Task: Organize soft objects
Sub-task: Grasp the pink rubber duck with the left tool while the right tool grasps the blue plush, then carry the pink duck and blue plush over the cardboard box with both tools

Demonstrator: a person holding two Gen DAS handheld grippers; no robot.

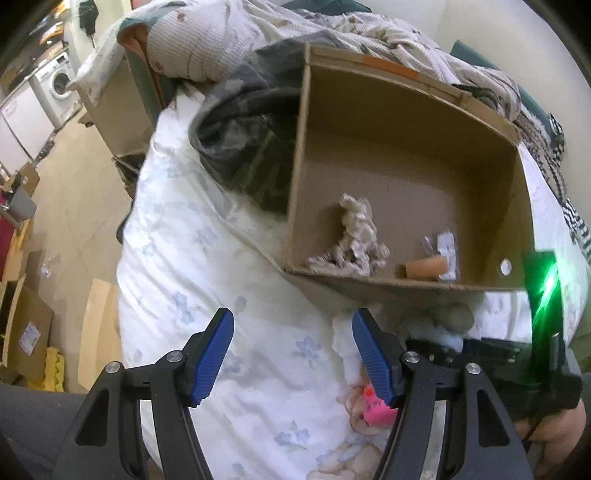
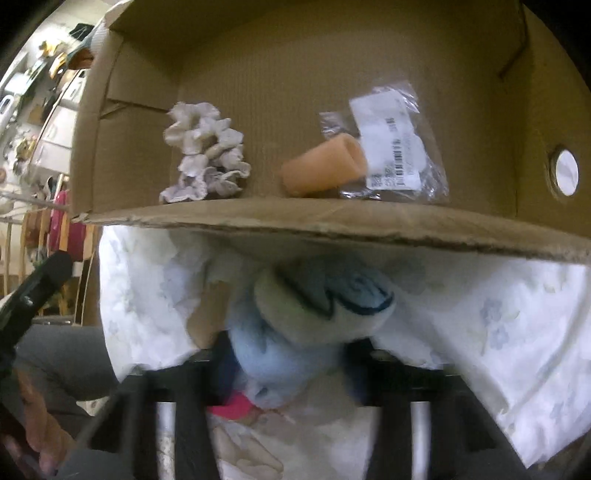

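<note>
An open cardboard box (image 1: 413, 155) sits on a white floral duvet (image 1: 229, 295). In it lie a cream knotted rope toy (image 1: 354, 236), an orange tube (image 1: 424, 267) and a clear plastic packet (image 1: 445, 245). My left gripper (image 1: 291, 354) is open and empty above the duvet, just short of the box's near wall. My right gripper (image 2: 291, 354) is shut on a pale blue and cream plush toy (image 2: 314, 314), held just below the box's near edge (image 2: 332, 221). The rope toy (image 2: 205, 162), tube (image 2: 321, 166) and packet (image 2: 391, 147) show beyond that edge. The plush also shows in the left wrist view (image 1: 443, 321).
A dark camouflage cloth (image 1: 243, 129) lies against the box's left wall. Rumpled patterned bedding (image 1: 369, 33) is piled behind the box. A pink tag (image 1: 375, 406) lies on the duvet by my left gripper's right finger. Left of the bed are floor, cardboard boxes (image 1: 22, 332) and a washing machine (image 1: 55, 81).
</note>
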